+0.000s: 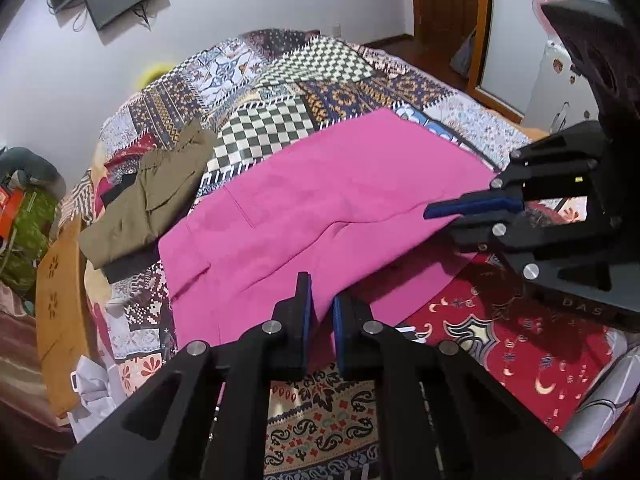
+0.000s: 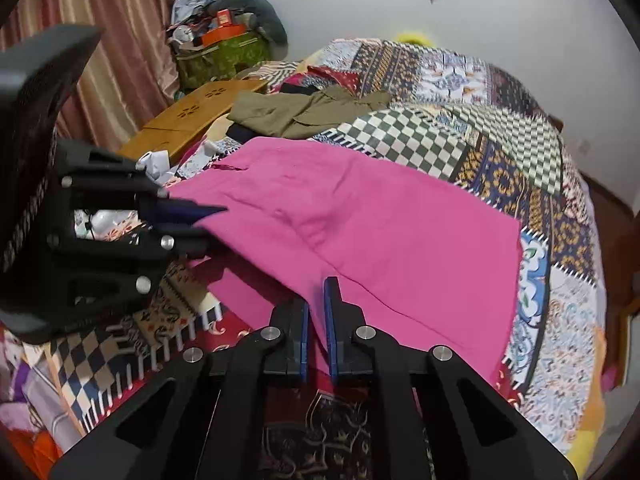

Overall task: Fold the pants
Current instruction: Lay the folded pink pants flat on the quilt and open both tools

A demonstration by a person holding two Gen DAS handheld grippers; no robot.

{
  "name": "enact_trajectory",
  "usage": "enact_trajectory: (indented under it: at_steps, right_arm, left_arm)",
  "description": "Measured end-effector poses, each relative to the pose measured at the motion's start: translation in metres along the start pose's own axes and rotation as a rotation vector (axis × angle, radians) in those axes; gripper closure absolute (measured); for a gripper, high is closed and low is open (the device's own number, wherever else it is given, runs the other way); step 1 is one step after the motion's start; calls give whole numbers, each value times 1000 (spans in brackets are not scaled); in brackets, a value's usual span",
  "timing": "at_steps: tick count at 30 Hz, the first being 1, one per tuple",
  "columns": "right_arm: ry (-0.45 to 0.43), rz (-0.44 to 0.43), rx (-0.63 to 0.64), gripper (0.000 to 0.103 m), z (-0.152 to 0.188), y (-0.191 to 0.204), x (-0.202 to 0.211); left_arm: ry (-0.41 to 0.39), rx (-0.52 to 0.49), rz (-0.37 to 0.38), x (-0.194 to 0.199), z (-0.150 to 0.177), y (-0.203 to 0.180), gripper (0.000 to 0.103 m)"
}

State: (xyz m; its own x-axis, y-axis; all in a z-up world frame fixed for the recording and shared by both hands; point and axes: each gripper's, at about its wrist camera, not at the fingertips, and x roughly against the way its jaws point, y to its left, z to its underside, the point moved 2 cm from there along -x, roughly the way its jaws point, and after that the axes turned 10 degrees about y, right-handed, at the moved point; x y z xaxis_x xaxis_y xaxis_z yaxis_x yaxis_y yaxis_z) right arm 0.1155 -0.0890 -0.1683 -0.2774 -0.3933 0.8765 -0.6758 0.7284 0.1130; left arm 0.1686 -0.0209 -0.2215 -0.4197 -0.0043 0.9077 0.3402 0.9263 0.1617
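Note:
Bright pink pants (image 1: pixel 320 200) lie spread across a patchwork bedspread (image 1: pixel 272 120), with their near edge lifted off it. In the left wrist view, my left gripper (image 1: pixel 320 312) is shut on that near edge, pink cloth pinched between its blue pads. My right gripper (image 1: pixel 440 210) comes in from the right and is shut on the same edge further along. In the right wrist view the pink pants (image 2: pixel 380 232) fill the middle. There my right gripper (image 2: pixel 316 312) pinches the cloth, and my left gripper (image 2: pixel 200 216) holds the edge at the left.
A crumpled olive garment (image 1: pixel 148 200) lies on the bed beyond the pants, also the olive garment (image 2: pixel 304 112) in the right wrist view. A wooden lap table (image 2: pixel 192 116) sits at the bed's edge by a curtain (image 2: pixel 120 40). A green bag with clutter (image 2: pixel 224 56) stands behind it.

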Motion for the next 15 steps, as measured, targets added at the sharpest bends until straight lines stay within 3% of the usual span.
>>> enact_trajectory:
  at_steps: [10,15]
  right_arm:
    - [-3,-12,-28,97,10,-1,1]
    - [46,-40,-48,96,19,-1,-10]
  left_arm:
    - [6,30,62,0,14,-5,93]
    - [36,50,103,-8,19,-4,92]
